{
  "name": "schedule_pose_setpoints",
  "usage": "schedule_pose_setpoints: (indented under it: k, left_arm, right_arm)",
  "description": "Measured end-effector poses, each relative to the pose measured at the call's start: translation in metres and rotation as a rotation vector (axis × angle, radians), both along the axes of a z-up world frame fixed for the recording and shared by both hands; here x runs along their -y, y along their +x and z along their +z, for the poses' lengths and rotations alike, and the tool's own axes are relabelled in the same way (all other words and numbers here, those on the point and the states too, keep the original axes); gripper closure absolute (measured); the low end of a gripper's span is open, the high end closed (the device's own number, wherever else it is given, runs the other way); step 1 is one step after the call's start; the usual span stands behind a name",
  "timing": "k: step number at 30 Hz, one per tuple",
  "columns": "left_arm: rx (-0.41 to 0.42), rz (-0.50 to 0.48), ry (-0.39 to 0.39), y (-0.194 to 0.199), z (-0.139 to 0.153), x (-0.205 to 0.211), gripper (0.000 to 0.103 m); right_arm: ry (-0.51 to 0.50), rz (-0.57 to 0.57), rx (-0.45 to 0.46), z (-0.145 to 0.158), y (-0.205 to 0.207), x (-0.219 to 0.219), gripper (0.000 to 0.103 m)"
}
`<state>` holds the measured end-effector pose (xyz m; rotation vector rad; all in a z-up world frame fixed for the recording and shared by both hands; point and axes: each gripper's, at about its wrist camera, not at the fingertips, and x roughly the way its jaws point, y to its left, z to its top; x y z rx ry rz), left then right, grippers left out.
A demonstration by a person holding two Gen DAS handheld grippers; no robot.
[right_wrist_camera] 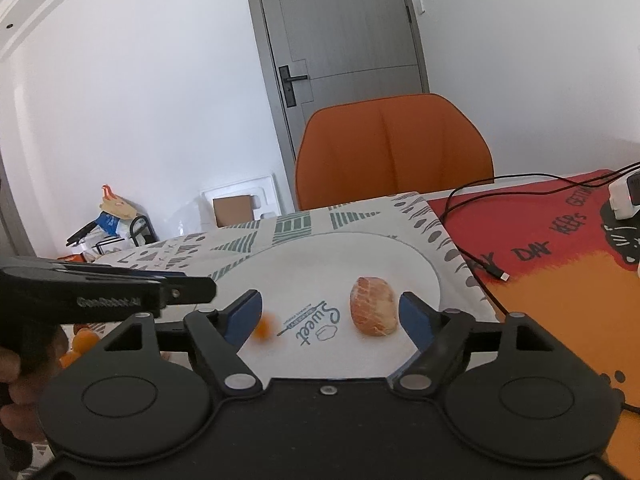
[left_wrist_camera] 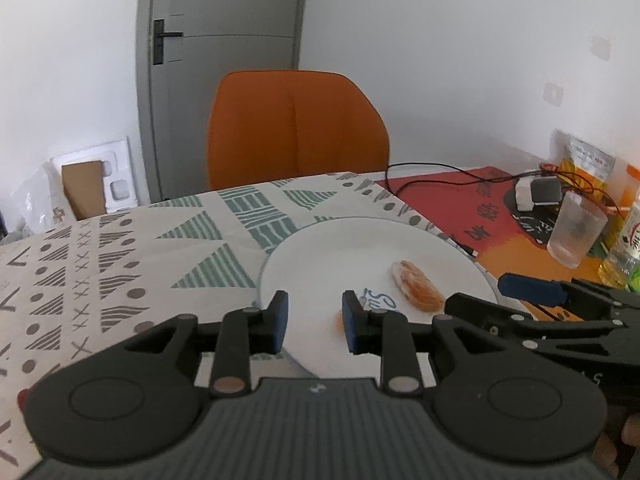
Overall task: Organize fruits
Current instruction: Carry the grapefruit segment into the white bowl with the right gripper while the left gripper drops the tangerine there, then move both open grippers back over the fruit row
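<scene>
A white plate [right_wrist_camera: 320,252] printed "Sweet" lies on the patterned tablecloth. A peeled orange piece [right_wrist_camera: 374,306] [left_wrist_camera: 416,286] rests on it. My right gripper [right_wrist_camera: 329,316] is open low over the plate's near side. The piece lies between its fingers, close to the right pad [right_wrist_camera: 414,316] and apart from both. My left gripper [left_wrist_camera: 316,318] stands over the plate's near left part with its jaws a little apart and nothing between them. A small orange scrap [left_wrist_camera: 339,320] [right_wrist_camera: 264,326], blurred, lies on the plate beside its right finger.
An orange chair [left_wrist_camera: 296,128] stands behind the table. On the red and orange mat [right_wrist_camera: 560,280] to the right are a frosted glass [left_wrist_camera: 576,232], a bottle [left_wrist_camera: 628,248], a charger [left_wrist_camera: 536,194] and a black cable [right_wrist_camera: 480,264]. Orange peel bits [right_wrist_camera: 82,340] lie left of the plate.
</scene>
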<state>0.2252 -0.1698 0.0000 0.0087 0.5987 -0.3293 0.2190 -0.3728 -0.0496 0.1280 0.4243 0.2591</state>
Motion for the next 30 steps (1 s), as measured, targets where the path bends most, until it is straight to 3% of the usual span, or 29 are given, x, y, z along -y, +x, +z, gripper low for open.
schedule_pose_setpoints:
  k: [5,7,16,30]
  left_arm:
    - [-0.010,0.048,-0.018,-0.007,0.002,-0.018,0.068]
    - [-0.012,0.074,-0.021,-0.010,0.003,-0.026,0.056]
    - [0.012,0.183,-0.024,-0.030,0.011,-0.062,0.022]
    - [0.026,0.327,-0.034,-0.064,0.015,-0.120,0.016]
  right_arm:
    - [-0.005,0.008,-0.001,0.000,-0.001,-0.003,0.027]
    - [-0.013,0.013,0.001,0.000,-0.002,-0.005,0.026]
    - [-0.008,0.066,0.001,-0.002,-0.002,-0.015,0.017]
    - [0.000,0.114,-0.012,0.010,-0.011,-0.035,0.009]
